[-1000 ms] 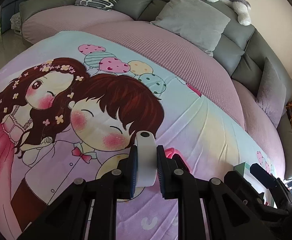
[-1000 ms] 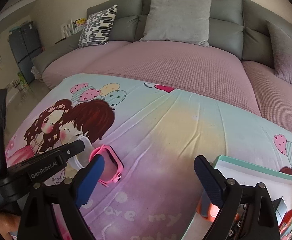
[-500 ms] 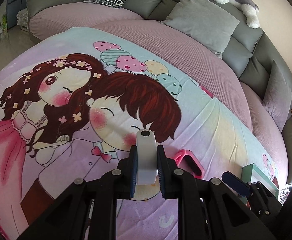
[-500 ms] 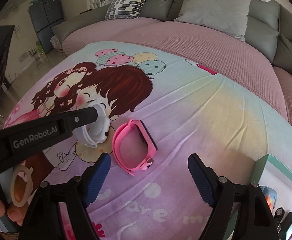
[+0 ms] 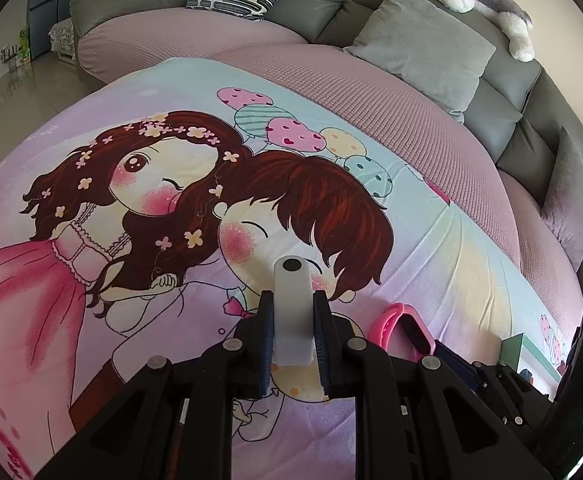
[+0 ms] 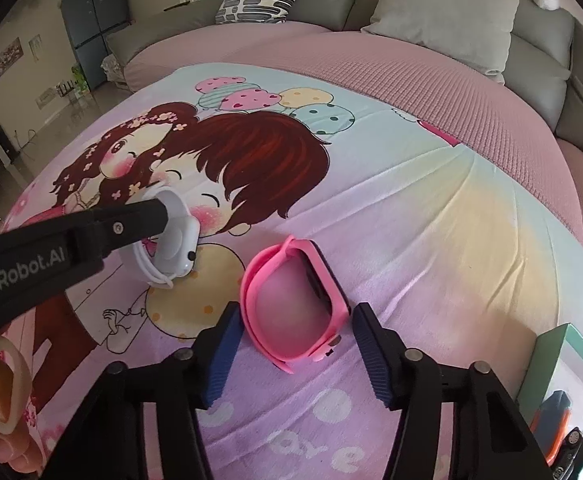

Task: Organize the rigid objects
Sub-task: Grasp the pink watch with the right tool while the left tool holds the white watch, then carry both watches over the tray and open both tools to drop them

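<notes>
White watch (image 5: 293, 312): one, clamped upright in left gripper (image 5: 293, 340), above the blanket (image 5: 91, 320).
Pink watch (image 5: 405, 330): one, laid just right of white watch.
Right gripper (image 6: 295, 356): spread wide, pink watch (image 6: 291, 304) flanked, untouched.

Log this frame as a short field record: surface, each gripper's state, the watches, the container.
surface: cartoon-print blanket over a pink sofa cover
left gripper: shut on white watch
right gripper: open, fingers either side of pink watch, not gripping
pink watch: lying on the blanket, apart from the white one
box: green-walled, at right edge, tools inside
tape roll: lower left, by a hand
</notes>
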The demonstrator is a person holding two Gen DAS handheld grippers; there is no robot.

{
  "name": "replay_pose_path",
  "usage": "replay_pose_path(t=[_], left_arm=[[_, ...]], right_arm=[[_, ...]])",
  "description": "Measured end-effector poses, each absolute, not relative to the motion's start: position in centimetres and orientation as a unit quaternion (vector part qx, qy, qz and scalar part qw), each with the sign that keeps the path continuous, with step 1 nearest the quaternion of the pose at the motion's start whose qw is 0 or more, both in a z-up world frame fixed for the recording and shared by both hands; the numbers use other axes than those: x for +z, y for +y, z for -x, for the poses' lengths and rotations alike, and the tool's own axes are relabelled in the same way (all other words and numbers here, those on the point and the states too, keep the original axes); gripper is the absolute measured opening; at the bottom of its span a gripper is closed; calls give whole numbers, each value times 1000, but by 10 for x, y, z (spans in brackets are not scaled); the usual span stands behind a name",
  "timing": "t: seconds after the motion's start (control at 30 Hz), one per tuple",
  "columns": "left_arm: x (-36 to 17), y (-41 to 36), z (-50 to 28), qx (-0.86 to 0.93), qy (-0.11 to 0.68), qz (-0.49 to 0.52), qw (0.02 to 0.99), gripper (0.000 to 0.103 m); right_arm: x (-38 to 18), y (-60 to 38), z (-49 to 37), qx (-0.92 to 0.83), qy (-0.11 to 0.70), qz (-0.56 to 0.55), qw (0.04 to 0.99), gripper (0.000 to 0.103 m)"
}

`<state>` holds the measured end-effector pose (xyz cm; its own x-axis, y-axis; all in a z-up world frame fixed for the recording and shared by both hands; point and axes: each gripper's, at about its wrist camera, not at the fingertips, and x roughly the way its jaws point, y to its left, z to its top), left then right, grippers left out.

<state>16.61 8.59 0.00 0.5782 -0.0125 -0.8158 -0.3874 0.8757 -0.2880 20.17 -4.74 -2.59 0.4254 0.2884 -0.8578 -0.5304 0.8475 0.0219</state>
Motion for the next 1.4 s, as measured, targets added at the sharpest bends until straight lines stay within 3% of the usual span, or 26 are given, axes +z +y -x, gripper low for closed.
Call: replay_pose_path(t=[0.33, 0.63, 1.4], left_arm=[[10, 77, -161, 120, 447, 199, 864, 19], [43, 33, -135, 56, 425, 163, 889, 19], [77, -176, -80, -179, 414, -12, 892, 19]], right_arm=[[-7, -68, -186, 227, 461, 77, 854, 55], [33, -152, -135, 136, 439, -19, 888, 55], [45, -358, -36, -121, 416, -130, 892, 55]])
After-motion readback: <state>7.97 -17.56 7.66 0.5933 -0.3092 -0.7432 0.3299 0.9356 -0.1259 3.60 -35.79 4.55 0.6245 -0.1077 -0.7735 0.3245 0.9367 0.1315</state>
